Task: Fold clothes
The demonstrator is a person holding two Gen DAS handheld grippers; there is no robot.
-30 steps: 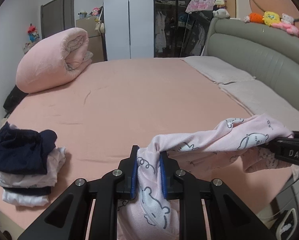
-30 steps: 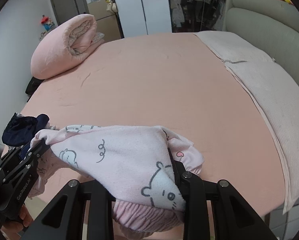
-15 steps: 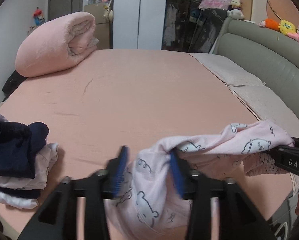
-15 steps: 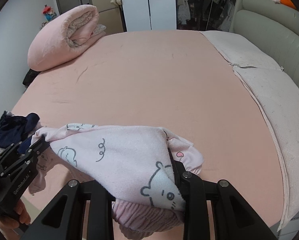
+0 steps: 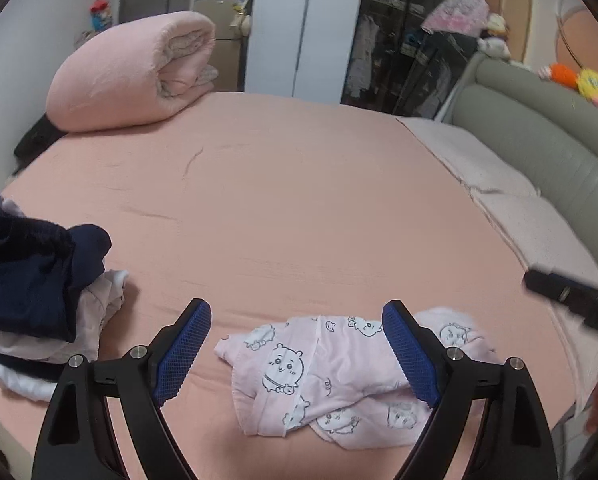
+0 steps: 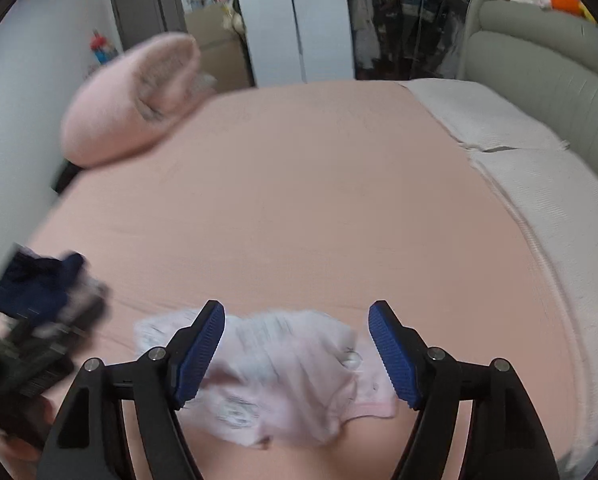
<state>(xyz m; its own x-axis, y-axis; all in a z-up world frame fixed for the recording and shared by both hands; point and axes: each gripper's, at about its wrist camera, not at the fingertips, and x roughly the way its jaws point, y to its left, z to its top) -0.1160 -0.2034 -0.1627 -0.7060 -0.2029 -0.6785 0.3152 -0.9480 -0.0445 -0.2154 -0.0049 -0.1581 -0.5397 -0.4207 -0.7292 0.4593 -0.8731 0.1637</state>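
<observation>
a stack of clothes (image 5: 39, 296) was seen left on the bed (image 5: 299, 208); the pink garment (image 5: 339, 376) lay crumpled, both claws, left claw (image 5: 297, 354) and right claw (image 6: 297, 350), spread apart, empty.

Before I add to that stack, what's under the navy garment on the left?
Under the navy garment lie pale folded clothes, with a dark layer and a white one lower down. How many pieces there are is hidden. The stack rests on the pink bedsheet.
</observation>
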